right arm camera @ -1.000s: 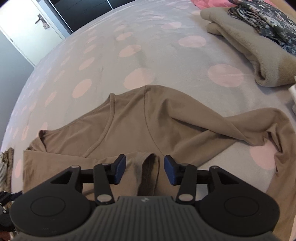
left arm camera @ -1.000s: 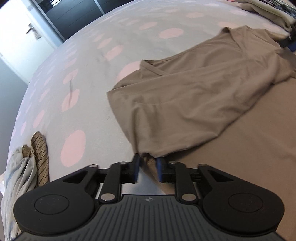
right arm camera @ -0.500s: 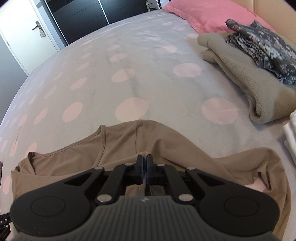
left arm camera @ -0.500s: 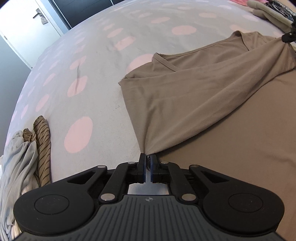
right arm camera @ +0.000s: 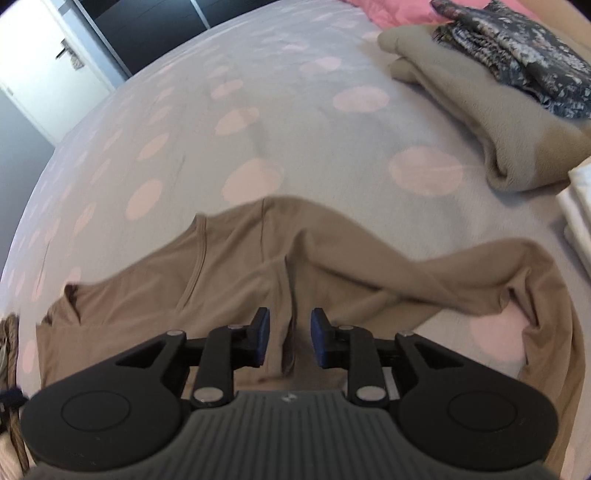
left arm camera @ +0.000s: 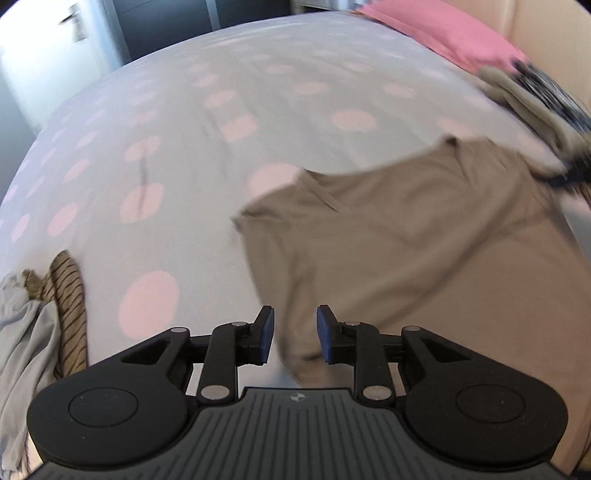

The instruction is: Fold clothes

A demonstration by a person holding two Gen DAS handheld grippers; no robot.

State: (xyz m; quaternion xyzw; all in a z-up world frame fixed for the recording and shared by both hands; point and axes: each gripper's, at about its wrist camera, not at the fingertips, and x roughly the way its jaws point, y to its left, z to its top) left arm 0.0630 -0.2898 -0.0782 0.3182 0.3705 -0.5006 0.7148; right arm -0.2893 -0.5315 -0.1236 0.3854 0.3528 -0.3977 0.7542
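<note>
A tan long-sleeved top lies partly folded on the grey bed sheet with pink dots. My left gripper is open just above the top's near left corner, which lies between the fingers. In the right wrist view the top shows its neckline and a sleeve trailing right. My right gripper is open over a fold of the fabric.
A folded beige fleece with a dark patterned garment on it sits at the right, near a pink pillow. A striped garment and a pale grey one lie at the left edge. White folded cloth is at far right.
Both grippers were shut on the top half a second ago and are now open, having let go of the fabric. The folded part has been carried further over the top.
</note>
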